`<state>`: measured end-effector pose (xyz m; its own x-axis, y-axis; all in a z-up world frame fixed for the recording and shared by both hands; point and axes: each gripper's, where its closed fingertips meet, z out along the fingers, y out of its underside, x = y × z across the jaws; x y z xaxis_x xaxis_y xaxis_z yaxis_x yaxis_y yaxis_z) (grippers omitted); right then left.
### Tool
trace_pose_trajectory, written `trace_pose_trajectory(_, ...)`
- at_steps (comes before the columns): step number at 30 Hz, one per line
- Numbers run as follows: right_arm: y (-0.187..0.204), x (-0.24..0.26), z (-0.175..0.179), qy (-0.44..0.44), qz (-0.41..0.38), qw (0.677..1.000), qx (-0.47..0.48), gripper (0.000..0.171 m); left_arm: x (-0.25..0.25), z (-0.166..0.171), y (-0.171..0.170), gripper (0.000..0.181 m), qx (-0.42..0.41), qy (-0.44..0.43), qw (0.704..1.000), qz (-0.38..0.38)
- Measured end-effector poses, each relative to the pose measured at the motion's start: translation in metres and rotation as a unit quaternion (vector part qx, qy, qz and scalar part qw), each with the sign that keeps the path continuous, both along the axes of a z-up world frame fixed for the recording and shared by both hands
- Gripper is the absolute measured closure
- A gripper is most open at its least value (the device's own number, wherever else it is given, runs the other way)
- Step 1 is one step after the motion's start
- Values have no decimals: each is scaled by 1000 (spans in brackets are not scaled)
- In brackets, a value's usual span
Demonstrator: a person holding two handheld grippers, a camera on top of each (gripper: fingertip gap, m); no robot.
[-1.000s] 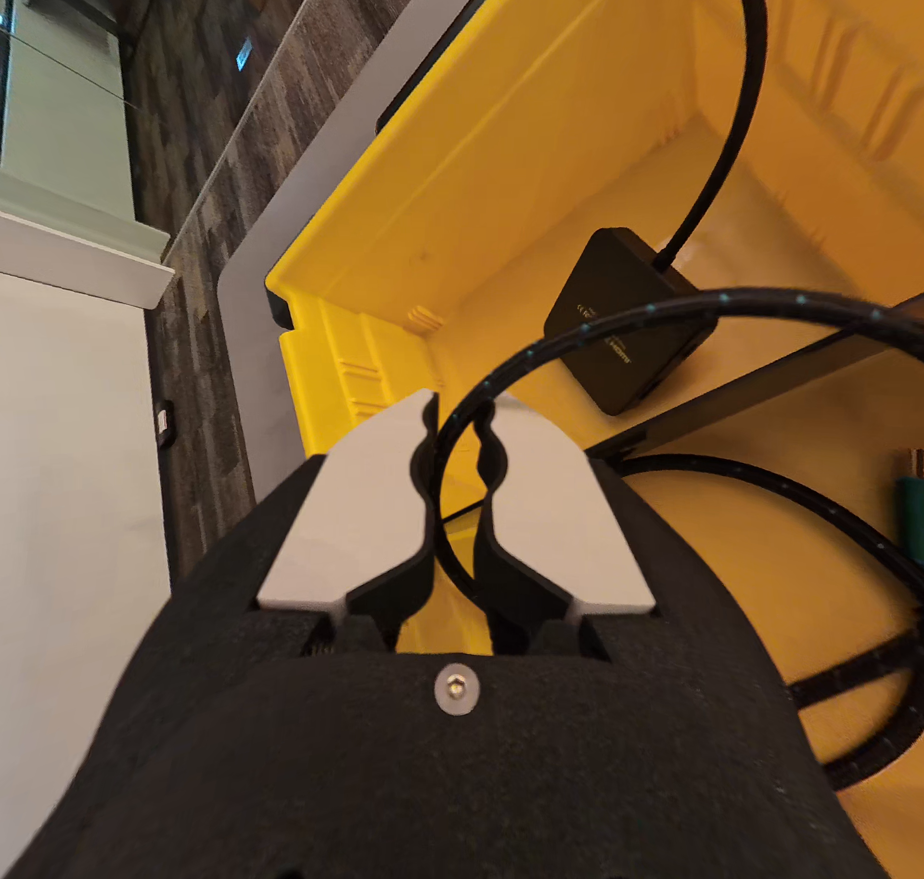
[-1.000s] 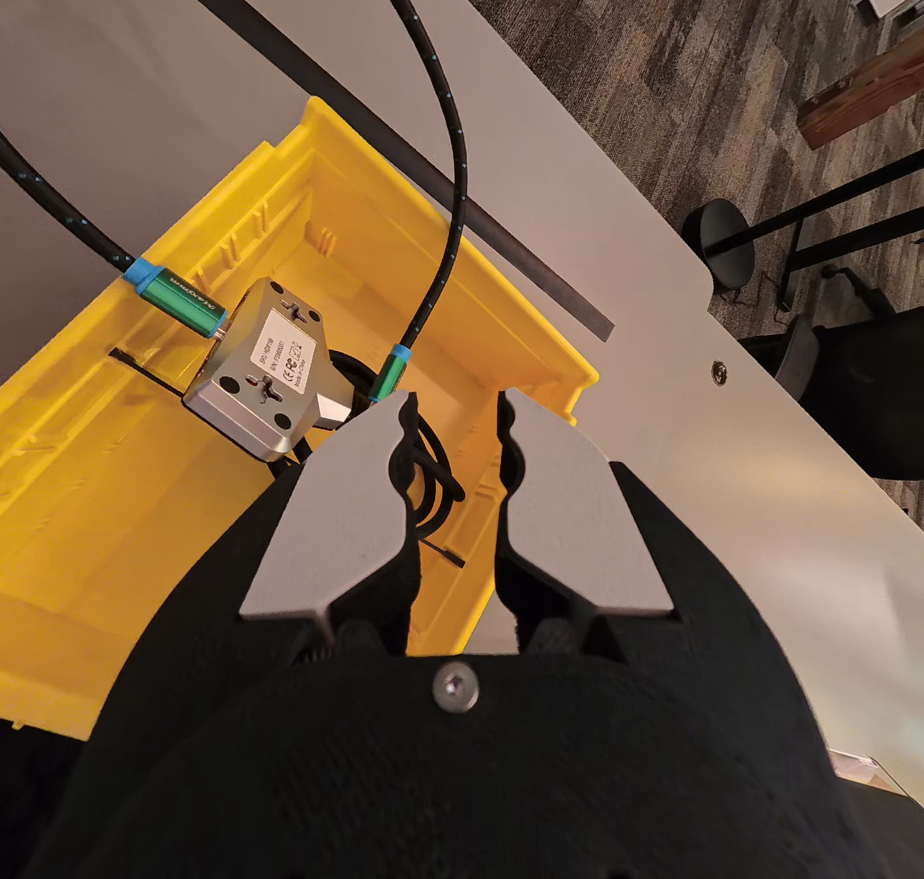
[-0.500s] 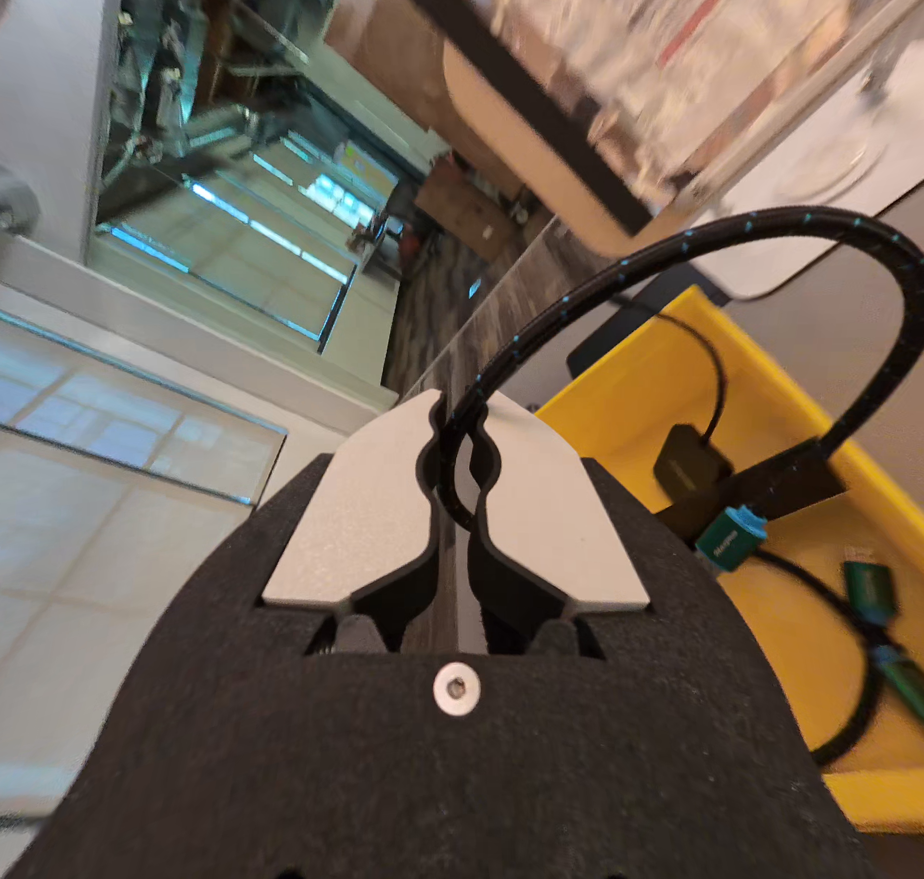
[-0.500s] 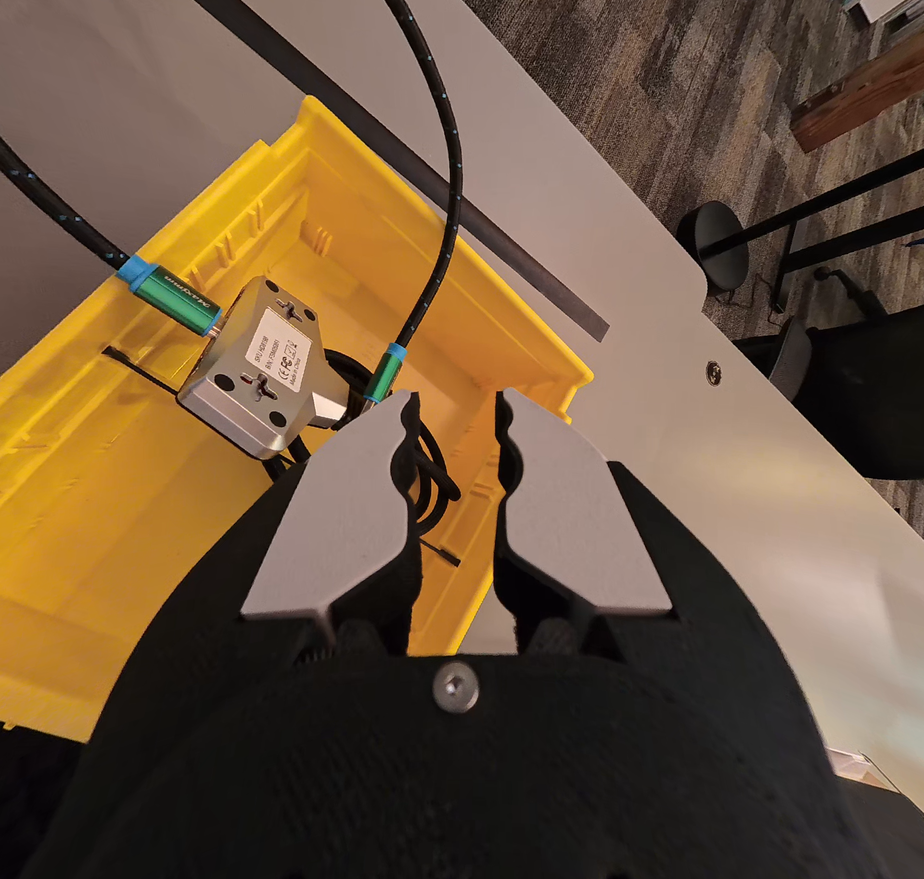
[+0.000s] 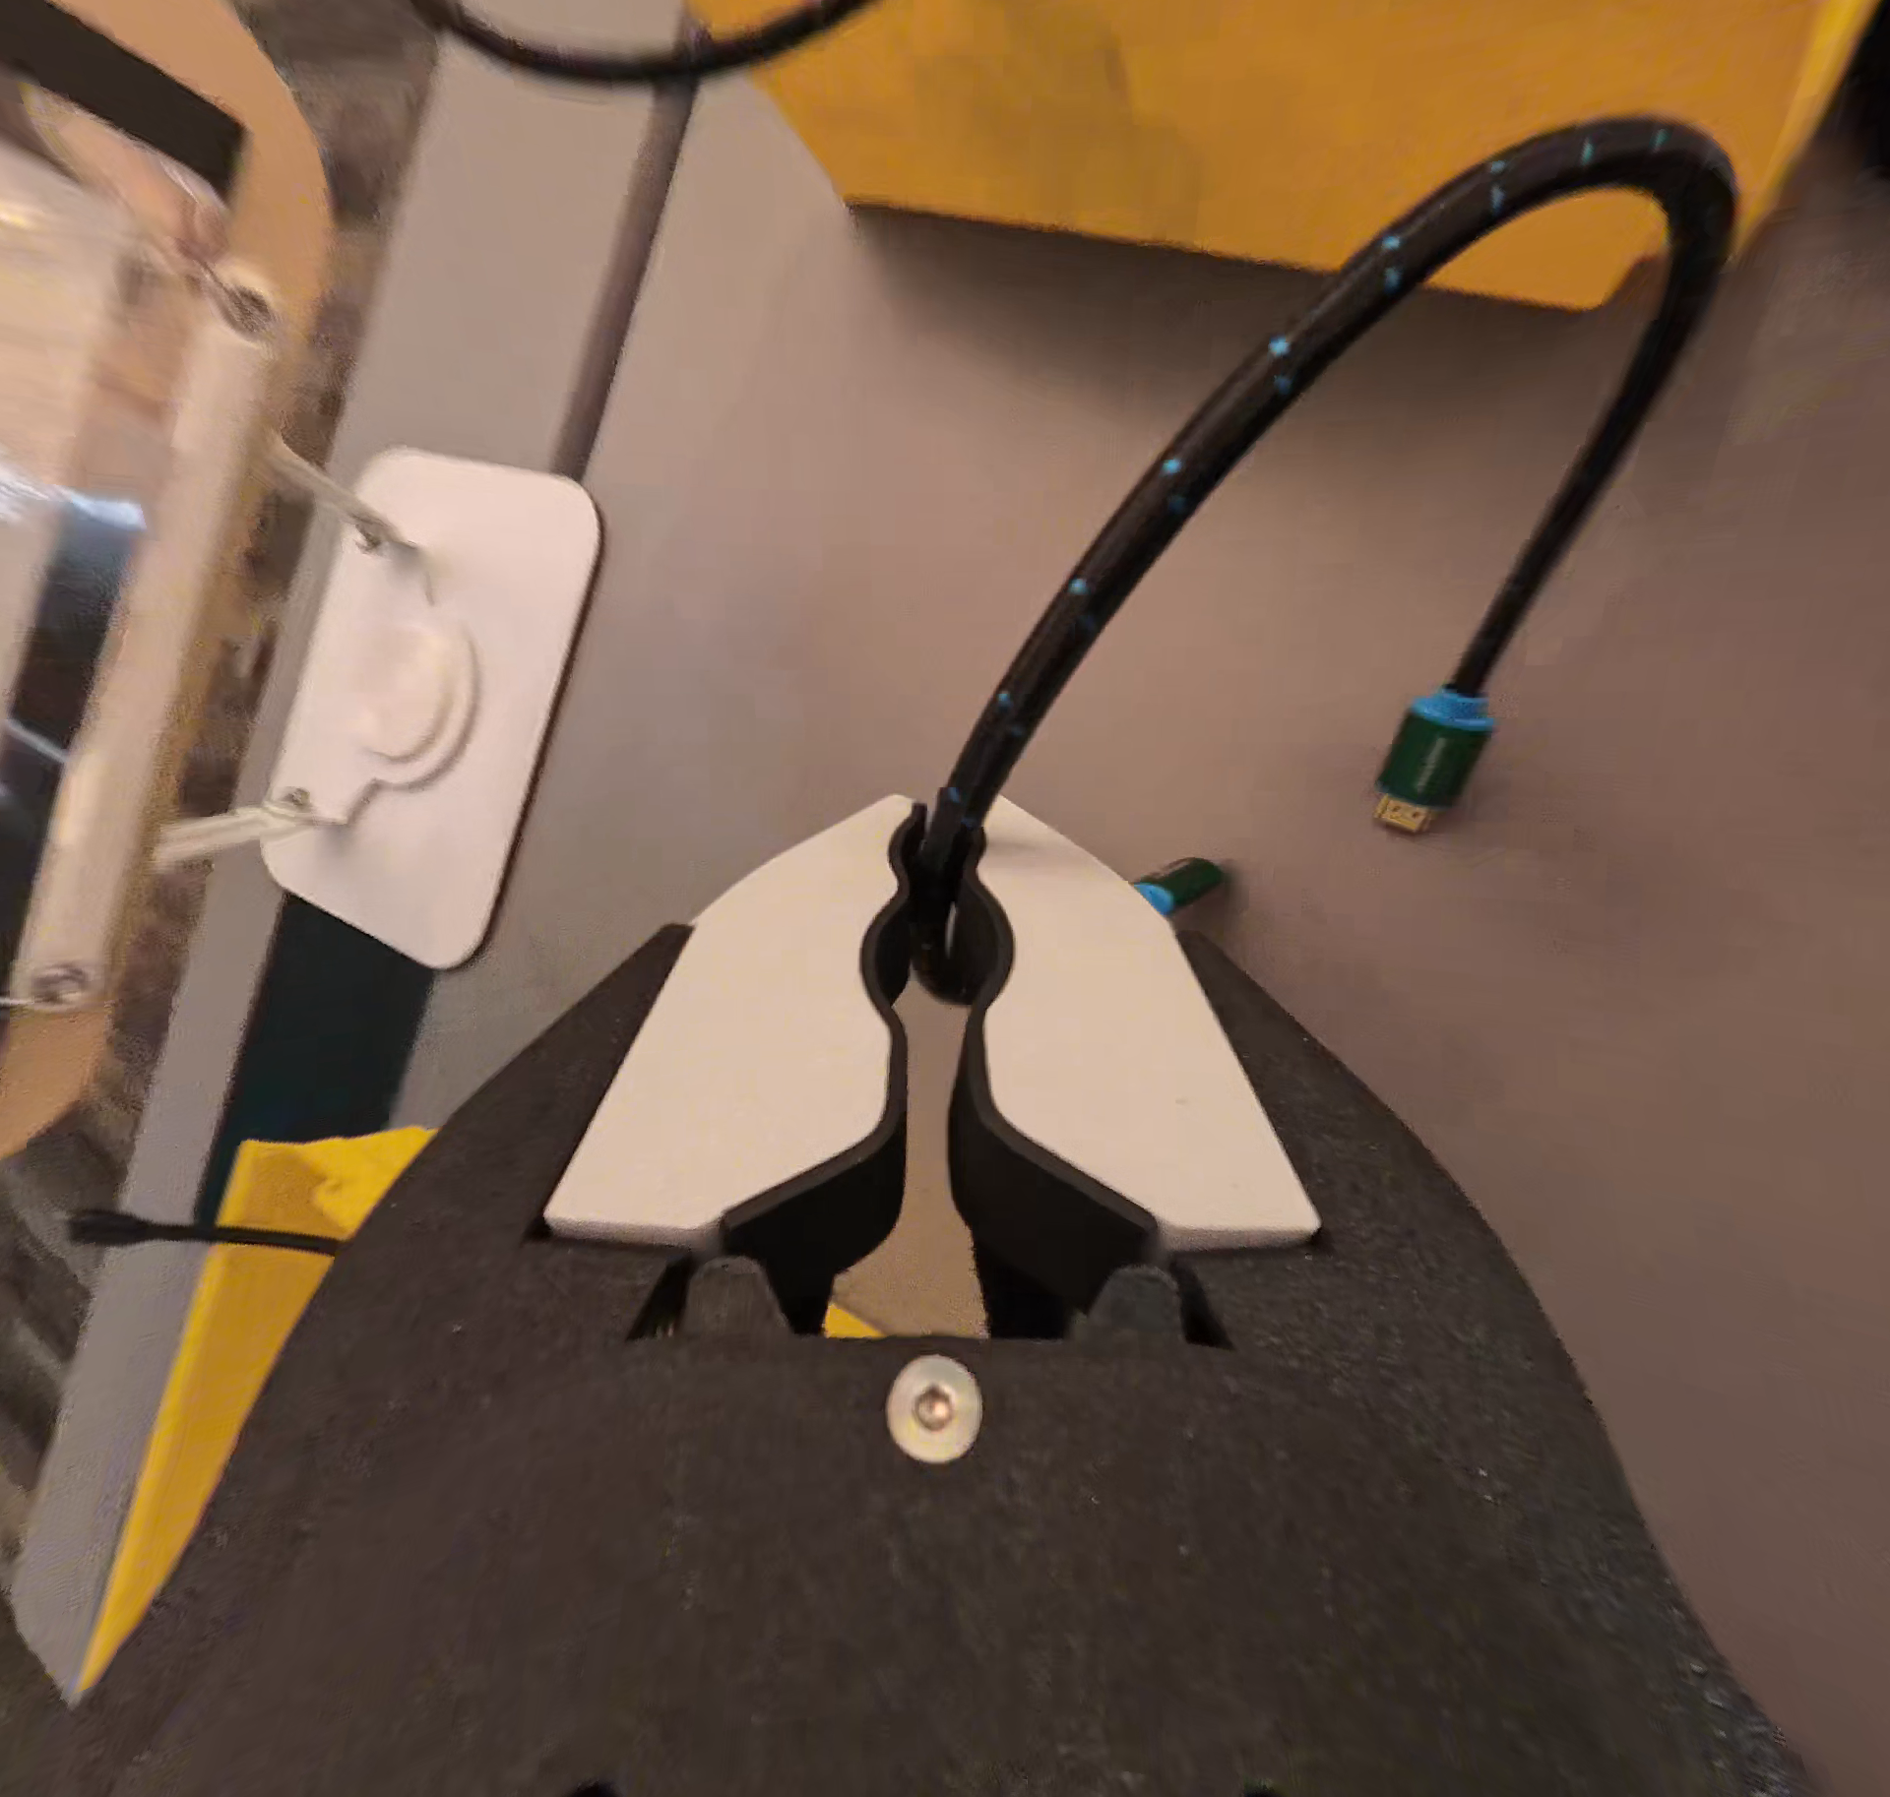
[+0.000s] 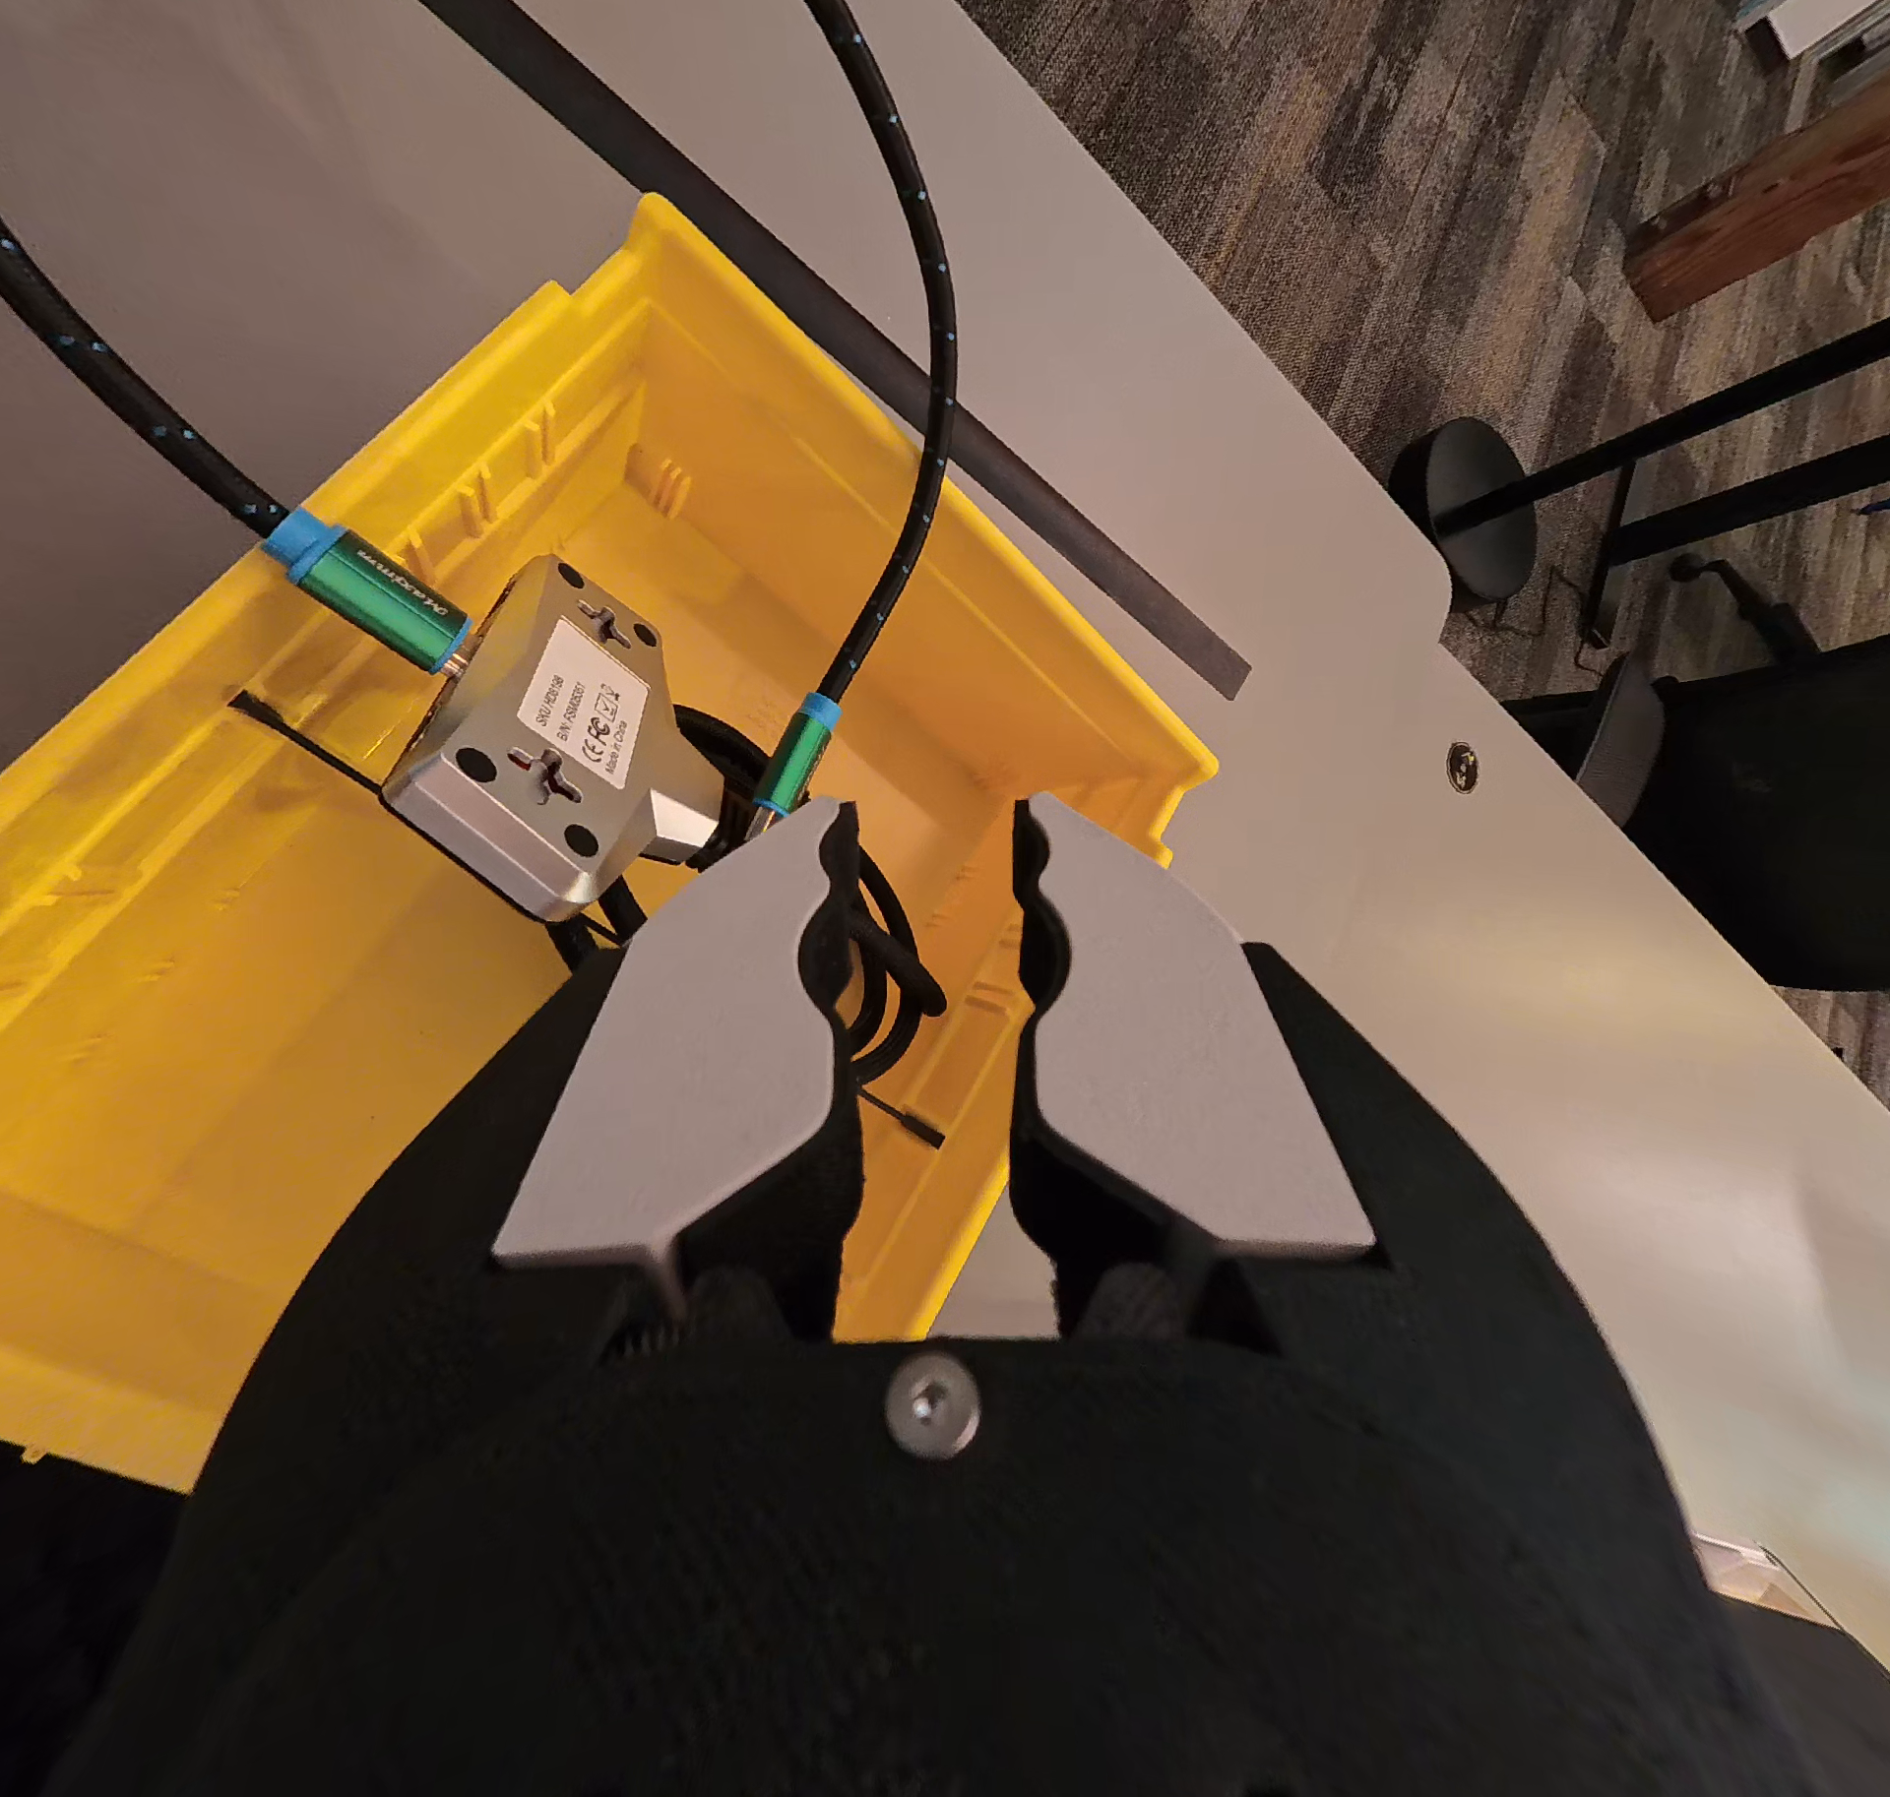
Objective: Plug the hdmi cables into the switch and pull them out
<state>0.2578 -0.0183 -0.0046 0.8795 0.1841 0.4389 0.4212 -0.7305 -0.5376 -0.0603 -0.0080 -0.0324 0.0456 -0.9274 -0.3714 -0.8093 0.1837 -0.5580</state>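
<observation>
**Left claw swings a cable out over the table**

Swinging away from the bin since a second ago, your left gripper (image 5: 943, 833) now looks across grey table (image 5: 1176, 521), jaws clamped on one braided HDMI cable (image 5: 1217, 460). It arches to 1 o'clock; its free plug (image 5: 1430, 761) hangs at 3 o'clock, long axis pointing down.

Right view barely changed: your right gripper (image 6: 926, 812) hangs open and empty. One silver switch (image 6: 552, 736) lies in the yellow bin (image 6: 1023, 562) at 10 o'clock, two plugs seated. Right claw looks nearer.
</observation>
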Motion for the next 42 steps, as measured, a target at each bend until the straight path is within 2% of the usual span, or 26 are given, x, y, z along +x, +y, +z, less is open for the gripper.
trace_pose_trajectory(3,-1,0,-1,4,1,1000,-3,141,9,-23,22,180,-15,0,998,57)
trace_pose_trajectory(7,1,0,-4,3,3,1000,-8,141,18,-36,26,181,-81,-33,993,81)
trace_pose_trajectory(11,2,-1,-8,1,5,1000,-15,141,21,-62,28,181,-145,-15,983,113)
trace_pose_trajectory(18,3,-1,-12,-2,7,1000,-26,141,33,-84,22,180,-209,-19,971,116)
trace_pose_trajectory(23,3,0,-11,-1,6,1000,-22,141,27,-68,26,164,-214,-36,969,117)
trace_pose_trajectory(27,2,0,-10,-1,6,1000,-23,141,17,-28,24,159,-175,-69,977,105)
trace_pose_trajectory(31,2,-2,-8,-3,9,1000,-19,141,-23,41,44,154,-77,-145,976,143)
trace_pose_trajectory(34,4,-7,-8,-5,15,1000,-20,141,-88,78,85,142,46,-190,955,225)
trace_pose_trajectory(36,5,-12,-11,-9,23,999,-26,141,-127,75,112,140,97,-194,941,258)
trace_pose_trajectory(39,8,-17,-14,-16,31,999,-35,141,-153,43,143,136,37,-204,935,289)
trace_pose_trajectory(42,8,-17,-15,-16,29,999,-35,141,-156,11,158,136,-10,-187,937,294)
